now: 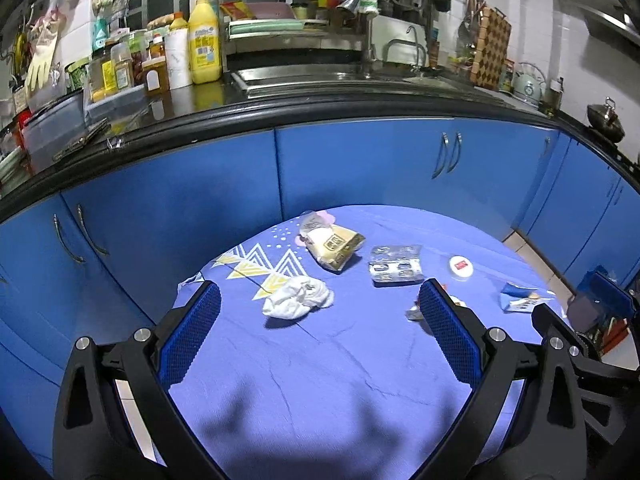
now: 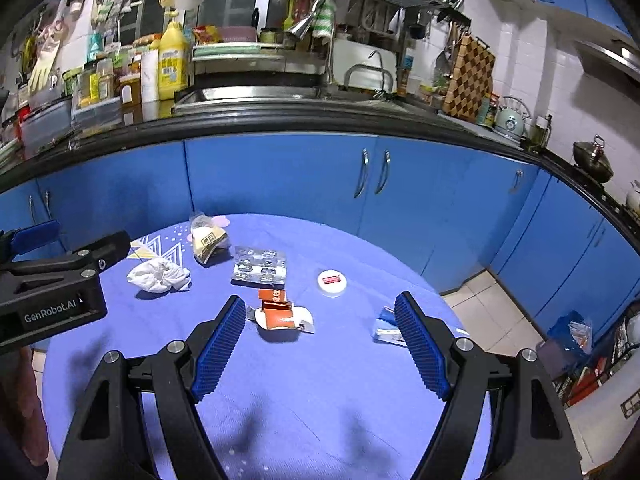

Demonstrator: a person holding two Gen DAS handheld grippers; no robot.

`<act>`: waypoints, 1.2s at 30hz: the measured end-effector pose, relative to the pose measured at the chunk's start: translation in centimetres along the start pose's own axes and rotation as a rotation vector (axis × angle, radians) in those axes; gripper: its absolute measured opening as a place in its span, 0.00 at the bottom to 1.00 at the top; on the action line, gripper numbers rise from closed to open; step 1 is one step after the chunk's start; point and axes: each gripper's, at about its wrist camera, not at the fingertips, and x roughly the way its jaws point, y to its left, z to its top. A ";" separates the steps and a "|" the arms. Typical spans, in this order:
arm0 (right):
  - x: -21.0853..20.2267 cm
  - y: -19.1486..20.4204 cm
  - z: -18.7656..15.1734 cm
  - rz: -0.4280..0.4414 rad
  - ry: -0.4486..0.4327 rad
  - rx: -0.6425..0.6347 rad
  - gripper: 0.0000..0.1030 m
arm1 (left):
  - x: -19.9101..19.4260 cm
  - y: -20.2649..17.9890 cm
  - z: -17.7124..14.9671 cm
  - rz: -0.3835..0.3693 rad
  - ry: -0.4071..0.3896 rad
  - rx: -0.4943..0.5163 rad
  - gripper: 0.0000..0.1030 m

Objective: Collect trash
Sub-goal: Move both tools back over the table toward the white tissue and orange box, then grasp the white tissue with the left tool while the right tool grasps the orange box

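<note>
Both grippers, left gripper [image 1: 320,304] and right gripper [image 2: 320,316], gape empty above scattered litter; torn orange wrapper [image 2: 280,314] looks next, needing a descent.

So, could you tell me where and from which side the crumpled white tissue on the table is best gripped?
Grip the crumpled white tissue across its raised, bunched middle, coming down from above. It lies as a soft, loose heap on the blue tablecloth, clear of the other litter, so pinching the mound looks safer than a thin edge. The open left gripper already faces it.

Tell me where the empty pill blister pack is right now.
The blister pack lies mid-table on the blue cloth, between the yellow snack wrapper and the white round lid, beyond the torn orange wrapper.
</note>
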 end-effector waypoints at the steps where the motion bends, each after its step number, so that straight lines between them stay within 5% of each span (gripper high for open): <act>1: 0.5 0.3 0.0 0.003 0.006 -0.003 0.73 | 0.3 0.1 0.0 0.002 0.002 -0.001 0.95; 16: 10.8 3.9 -2.4 0.074 0.185 -0.073 0.73 | 11.1 4.2 -2.0 0.032 0.173 -0.044 0.95; 32: 15.4 3.9 -2.5 0.116 0.234 -0.034 0.71 | 17.0 3.6 -2.7 0.034 0.283 -0.029 0.94; 33: 15.4 4.1 -2.5 0.117 0.229 -0.036 0.59 | 17.0 3.6 -2.6 0.031 0.279 -0.028 0.87; 36: 15.1 4.4 -2.7 0.121 0.229 -0.058 0.54 | 16.6 3.7 -2.7 0.018 0.272 -0.011 0.59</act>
